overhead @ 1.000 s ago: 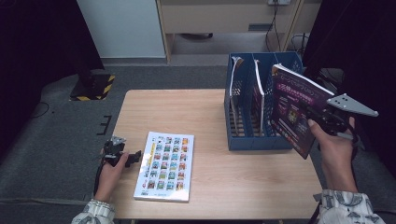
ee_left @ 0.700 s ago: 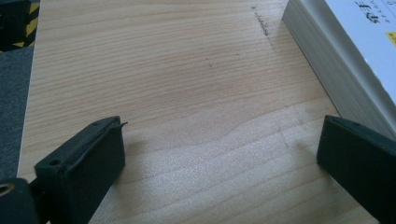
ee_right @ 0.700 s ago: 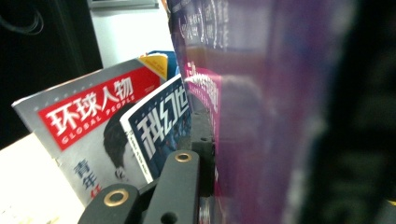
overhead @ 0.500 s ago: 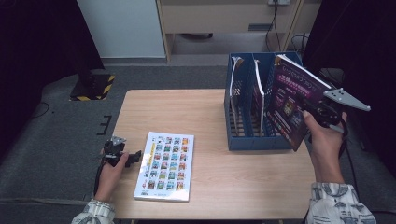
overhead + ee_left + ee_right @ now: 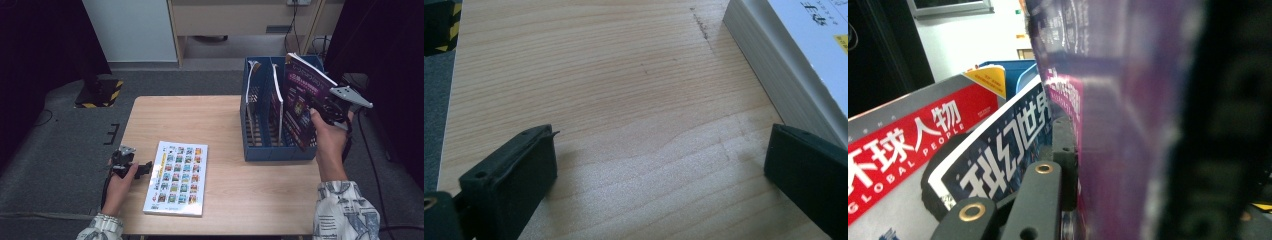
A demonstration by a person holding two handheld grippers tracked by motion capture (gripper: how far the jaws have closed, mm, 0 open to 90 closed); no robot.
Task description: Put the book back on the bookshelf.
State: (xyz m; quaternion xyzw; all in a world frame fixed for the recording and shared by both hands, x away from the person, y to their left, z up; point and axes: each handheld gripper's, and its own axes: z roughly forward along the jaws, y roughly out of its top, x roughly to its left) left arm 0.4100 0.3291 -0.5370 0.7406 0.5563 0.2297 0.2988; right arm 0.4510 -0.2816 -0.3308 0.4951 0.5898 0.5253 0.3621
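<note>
1. One thick white book with a picture-grid cover lay flat on the wooden table, unfiled; left gripper rested beside it, jaws spread, empty.
2. Two magazines stood in the blue slotted file rack.
3. One glossy purple magazine, clamped in the right gripper, hung tilted over the rack's right slot, not yet seated.

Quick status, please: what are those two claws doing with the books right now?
Right gripper shut on purple magazine, over blue rack. Left gripper open beside white book. Magazines already in neighbouring slots.

The purple magazine has moved left over the blue rack.
</note>
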